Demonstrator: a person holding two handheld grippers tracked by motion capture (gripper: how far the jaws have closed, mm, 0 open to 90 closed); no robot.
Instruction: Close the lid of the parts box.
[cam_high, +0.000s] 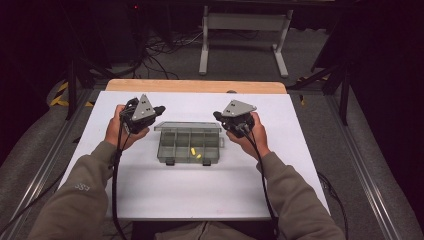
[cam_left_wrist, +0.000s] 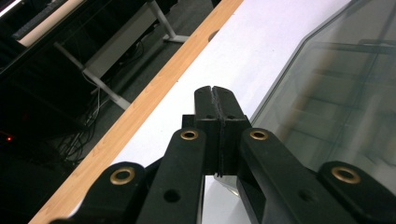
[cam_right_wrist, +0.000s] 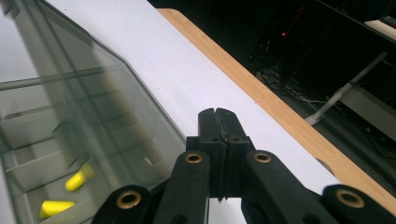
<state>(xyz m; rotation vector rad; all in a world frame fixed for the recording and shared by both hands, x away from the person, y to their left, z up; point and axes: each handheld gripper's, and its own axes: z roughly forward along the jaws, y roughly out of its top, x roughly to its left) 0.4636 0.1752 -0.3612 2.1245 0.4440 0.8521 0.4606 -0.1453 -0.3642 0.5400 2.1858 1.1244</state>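
Both my grippers, left (cam_high: 159, 109) and right (cam_high: 217, 115), are closed on nothing, flanking the open box (cam_high: 190, 145) with yellow plugs (cam_high: 192, 151).

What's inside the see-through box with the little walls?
Two small yellow pieces lie in the compartments of the clear box. The other compartments look empty from the high view. Its open lid is see-through but blurs the back row in the gripper views.

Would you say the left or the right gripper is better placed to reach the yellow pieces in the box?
Right, probably. The yellow pieces lie right of centre in the box, and show close in the right gripper view. The left gripper sits at the box's far side. Both are shut.
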